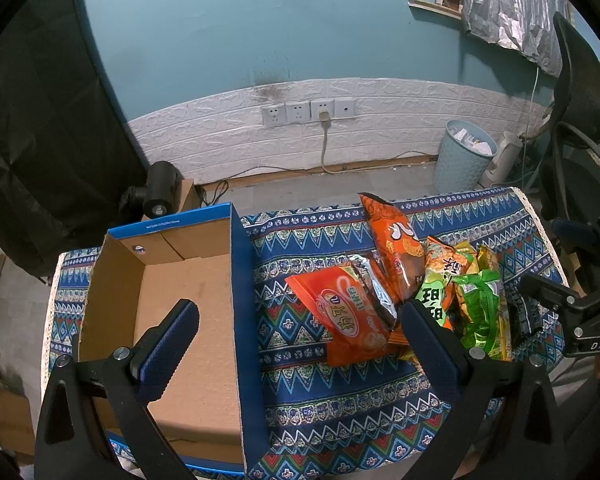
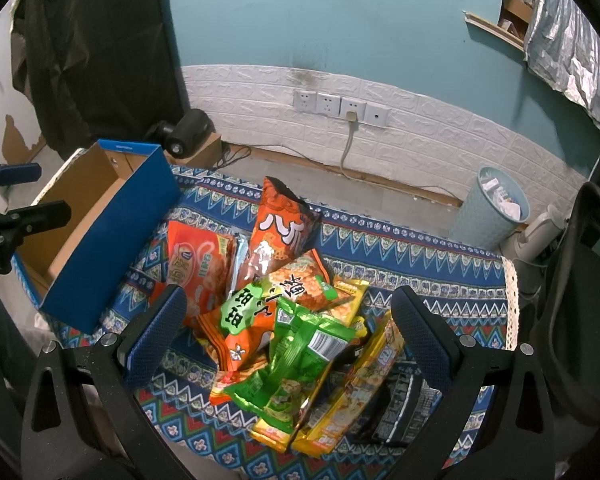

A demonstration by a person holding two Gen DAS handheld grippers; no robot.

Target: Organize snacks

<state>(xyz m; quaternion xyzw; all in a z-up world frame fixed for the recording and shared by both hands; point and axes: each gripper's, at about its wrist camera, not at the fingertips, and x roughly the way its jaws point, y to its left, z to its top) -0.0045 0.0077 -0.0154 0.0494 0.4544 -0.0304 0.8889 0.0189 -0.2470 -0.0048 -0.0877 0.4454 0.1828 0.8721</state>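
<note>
Left gripper [image 1: 300,332] agape above cardboard box [image 1: 188,320]; right gripper [image 2: 288,320] agape over snack pile [image 2: 284,320] on bench [image 2: 440,280].

The box [image 1: 188,320] is brown inside and blue outside, and the cloth [image 1: 340,400] on the worktop is blue with white zigzags, little flowers and red and green triangles. The snack bags are bright: an orange one [image 1: 348,320] with a white oval, a tall orange one [image 2: 278,232] with white marks, a shiny green one [image 2: 300,360], a yellow one [image 2: 352,396] and a black one [image 2: 400,416]. The wall [image 1: 260,32] is blue-green with white brick pattern [image 1: 400,120] low down, the bin [image 1: 460,160] is light blue, and the fingers [image 1: 168,344] have dark blue bumpy pads.
</note>
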